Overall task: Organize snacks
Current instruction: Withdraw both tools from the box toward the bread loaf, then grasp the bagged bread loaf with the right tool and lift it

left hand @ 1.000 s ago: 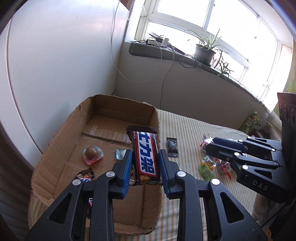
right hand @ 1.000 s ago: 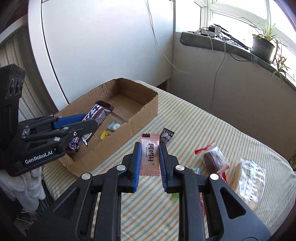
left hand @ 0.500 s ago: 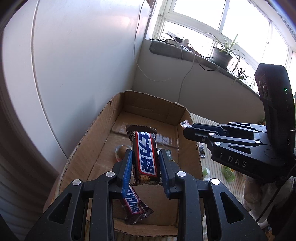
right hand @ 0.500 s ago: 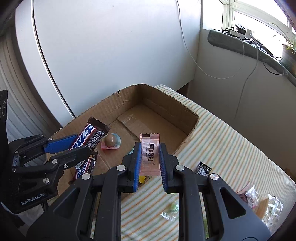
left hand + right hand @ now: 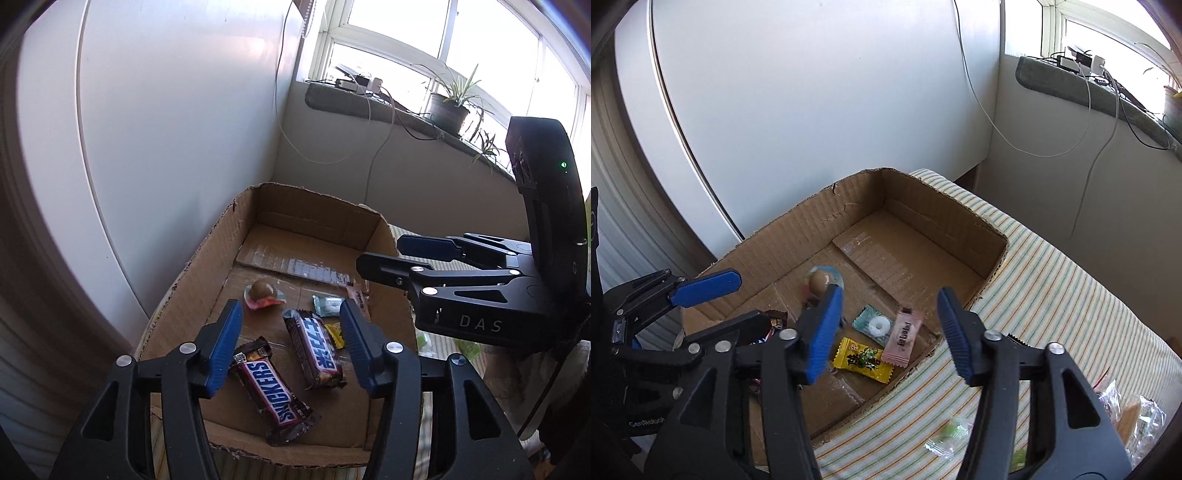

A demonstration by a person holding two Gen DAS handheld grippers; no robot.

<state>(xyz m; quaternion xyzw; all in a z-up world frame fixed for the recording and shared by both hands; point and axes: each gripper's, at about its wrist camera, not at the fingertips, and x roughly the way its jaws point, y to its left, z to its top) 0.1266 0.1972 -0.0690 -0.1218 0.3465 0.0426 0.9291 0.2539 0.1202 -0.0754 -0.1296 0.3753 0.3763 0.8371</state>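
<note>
The bar [image 5: 317,355] and pink candy [image 5: 903,336] lay in the box [image 5: 849,210], just released. Over the box, the left gripper [image 5: 291,347] and right gripper [image 5: 890,328] were opening, empty. Next, probably, fetching snacks beside the box.

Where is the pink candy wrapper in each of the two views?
Left wrist: pink wrapper at the box's right wall, mostly hidden under the right gripper.
Right wrist: it is blurred in the box, between opening fingers, beside the yellow candy.
Shared landmark: mint candy.
</note>
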